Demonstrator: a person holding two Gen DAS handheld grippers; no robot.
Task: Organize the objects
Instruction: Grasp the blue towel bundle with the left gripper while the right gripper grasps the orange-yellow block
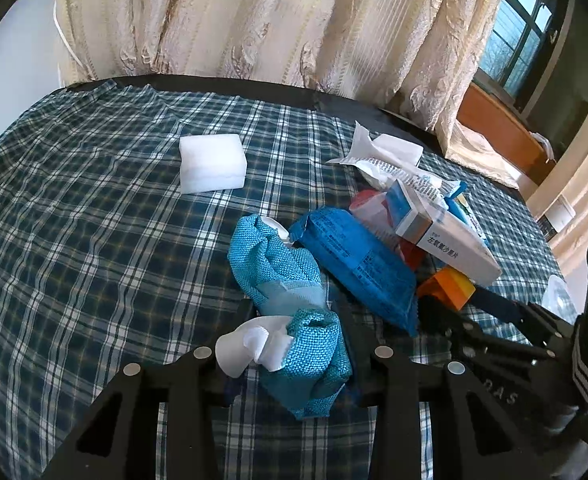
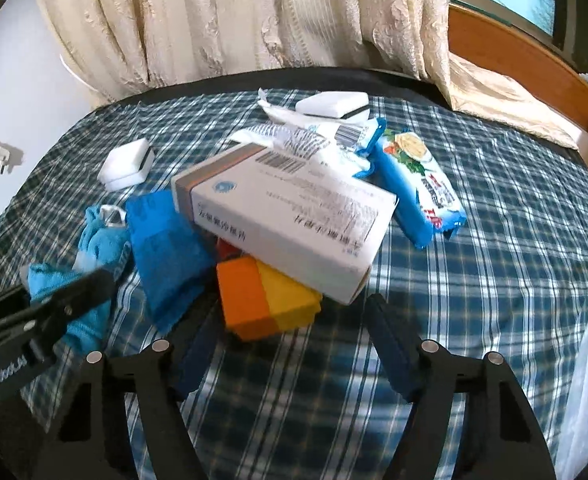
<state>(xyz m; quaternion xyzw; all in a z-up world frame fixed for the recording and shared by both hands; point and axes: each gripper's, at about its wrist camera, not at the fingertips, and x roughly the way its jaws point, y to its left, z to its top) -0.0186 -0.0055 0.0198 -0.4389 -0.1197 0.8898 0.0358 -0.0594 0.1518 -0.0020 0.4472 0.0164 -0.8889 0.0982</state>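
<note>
the left gripper (image 1: 294,308) has its jaws closed on a teal cloth (image 1: 294,304), a rolled mesh bundle with white ribbon at its near end, lying on the plaid sheet (image 1: 93,240). the right gripper (image 2: 289,320) stands part open; an orange and yellow block (image 2: 265,300) sits between its jaws at their tips, and the pads do not press on it.

the pile sits right of the cloth. a blue pack (image 1: 358,260) lies just beside the cloth, touching it. a white box (image 2: 285,216) with printed text and a barcode rests tilted on top of the block and other things. behind it lies a torn white wrapper (image 2: 294,136), and to its right a blue snack pack (image 2: 422,184) flat on the sheet. a white sponge (image 1: 212,168) sits alone, far left, well apart from the pile. in the right view two white cases (image 2: 127,162) lie near the far edge. cream curtains (image 1: 253,20) hang behind, with a window (image 1: 522,36) at far right.
</note>
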